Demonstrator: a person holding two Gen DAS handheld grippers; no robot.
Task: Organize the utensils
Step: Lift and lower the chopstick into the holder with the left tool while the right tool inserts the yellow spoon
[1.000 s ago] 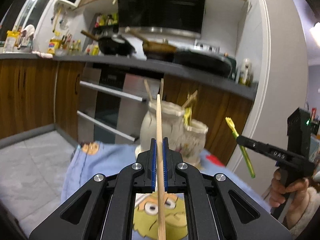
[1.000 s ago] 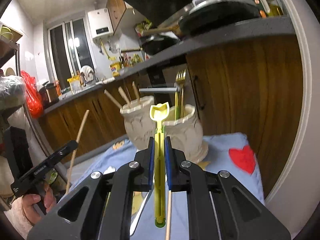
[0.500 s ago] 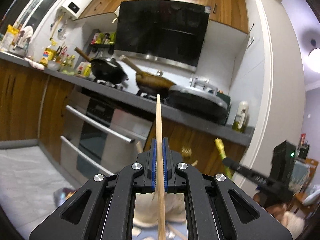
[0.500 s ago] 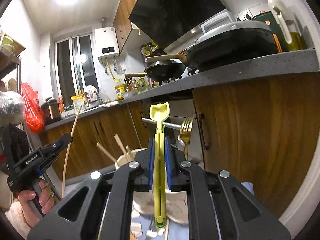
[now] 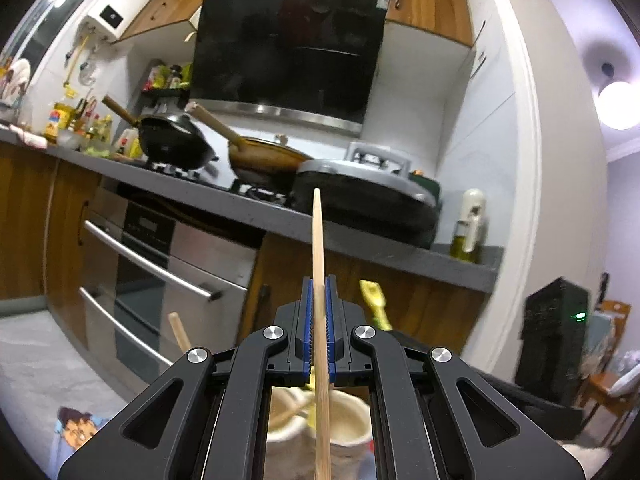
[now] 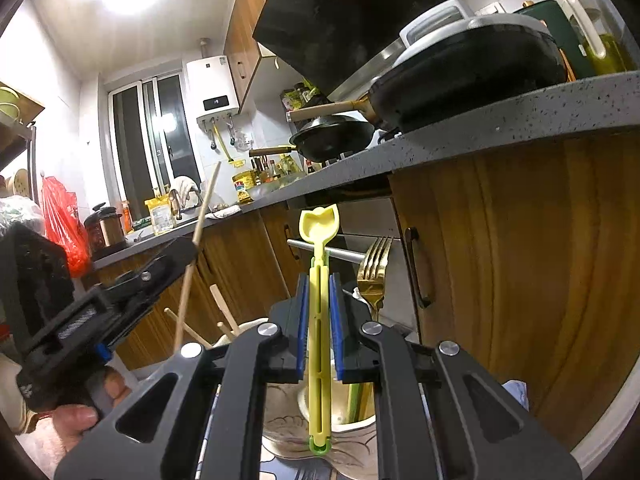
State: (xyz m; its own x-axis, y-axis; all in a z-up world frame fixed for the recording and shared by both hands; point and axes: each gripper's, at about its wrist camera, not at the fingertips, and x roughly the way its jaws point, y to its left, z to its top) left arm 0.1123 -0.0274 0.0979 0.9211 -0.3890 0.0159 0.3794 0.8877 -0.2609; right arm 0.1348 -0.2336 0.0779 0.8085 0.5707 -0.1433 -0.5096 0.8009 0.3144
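Note:
My left gripper (image 5: 319, 304) is shut on a wooden chopstick (image 5: 320, 280) that stands upright above two cream ceramic holders (image 5: 320, 420). The left gripper also shows in the right wrist view (image 6: 176, 256), at the left. My right gripper (image 6: 319, 304) is shut on a yellow plastic utensil (image 6: 319, 320) held upright over the right holder (image 6: 344, 420), its lower end near the opening. A gold fork (image 6: 374, 268) stands in that holder. Wooden chopsticks (image 6: 224, 308) stick out of the left holder.
A kitchen counter (image 5: 240, 208) with pans and an oven (image 5: 168, 272) stands behind the holders. A cartoon-printed blue cloth (image 5: 76, 428) lies under the holders. A wooden cabinet (image 6: 520, 280) is close on the right.
Both grippers have risen and moved in over the holders, tilting upward. The holders have dropped to the bottom of both views. Each gripper keeps its utensil.

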